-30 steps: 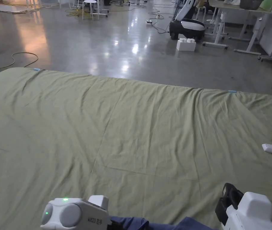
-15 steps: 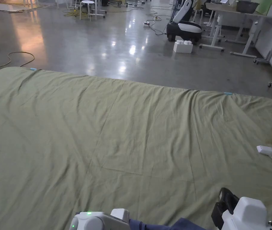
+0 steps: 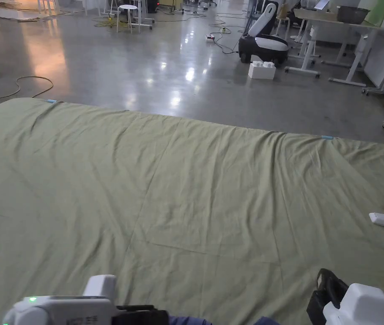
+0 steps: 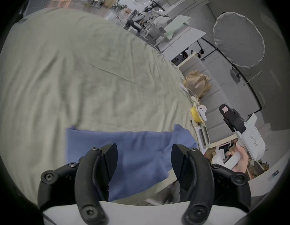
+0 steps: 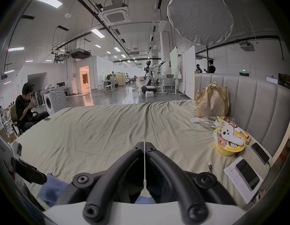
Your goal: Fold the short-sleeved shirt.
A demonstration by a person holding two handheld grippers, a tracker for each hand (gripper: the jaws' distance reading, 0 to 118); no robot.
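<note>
Between the two grippers, at the near edge of the head view, a sliver of the blue shirt [image 3: 187, 320] peeks out on the green sheet [image 3: 195, 190]. Left of it sits the left gripper [image 3: 142, 315], its white body low in the corner; right of it is the right gripper [image 3: 328, 290], black jaws pointing away from the person. Beyond both, the sheet runs wrinkled to its far edge, and past that is a glossy grey floor [image 3: 165, 63].

Under the left gripper [image 4: 143, 157], in its own view, the shirt [image 4: 137, 149] lies flat on the sheet [image 4: 76, 74], partly folded, with one corner raised to the right. Its jaws stand wide apart above the cloth, grasping nothing. Off to the right a hand [image 4: 238, 158] holds the right gripper [image 4: 233, 119] in the air, clear of the shirt. Near that side are a yellow bowl [image 4: 195, 117] and a brown paper bag [image 4: 197, 82].

Ahead of the right gripper [image 5: 144, 145], in its view, the sheet [image 5: 100, 131] stretches to the floor. Its jaws are pressed together with nothing between them. Down to its left the shirt [image 5: 51, 191] shows beneath the left gripper [image 5: 29, 174]. To its right are the bowl [image 5: 228, 145], the bag [image 5: 211, 102] and two phones [image 5: 247, 174] beside a grey padded headboard [image 5: 254, 101].
</note>
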